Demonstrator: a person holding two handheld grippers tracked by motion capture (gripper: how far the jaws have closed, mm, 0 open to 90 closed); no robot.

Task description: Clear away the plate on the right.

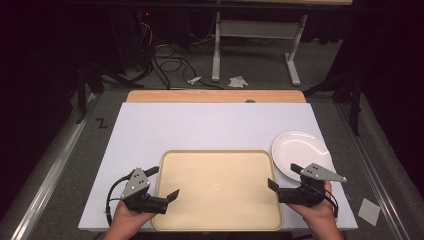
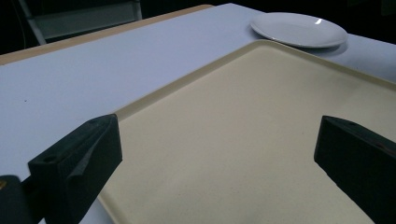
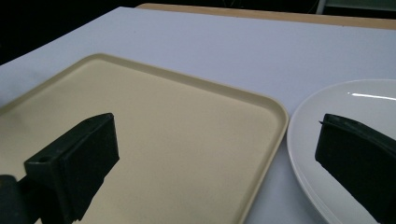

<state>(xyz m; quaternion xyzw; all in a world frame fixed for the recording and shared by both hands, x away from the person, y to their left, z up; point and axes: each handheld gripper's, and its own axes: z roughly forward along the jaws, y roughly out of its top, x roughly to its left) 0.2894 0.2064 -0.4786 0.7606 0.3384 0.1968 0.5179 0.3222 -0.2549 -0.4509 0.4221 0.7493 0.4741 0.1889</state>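
Observation:
A cream tray point(image 1: 218, 156) lies empty at the front middle of the white table top. A white plate point(image 1: 300, 152) rests just off the tray's far right corner. My left gripper point(image 1: 163, 182) hovers open over the tray's left edge, jaws spread wide with nothing between them. My right gripper point(image 1: 285, 176) stands open across the tray's right edge, one jaw above the tray and the other above the plate. The left gripper view looks across the tray point(image 2: 261, 135) to the plate point(image 2: 299, 29). In the right gripper view the tray point(image 3: 154, 135) and plate point(image 3: 345, 116) lie side by side.
A wooden strip point(image 1: 215, 96) runs along the far side of the white table top point(image 1: 200, 125). Cables and a white frame stand point(image 1: 250, 40) sit on the floor beyond. A pale paper square point(image 1: 369, 210) lies on the floor at right.

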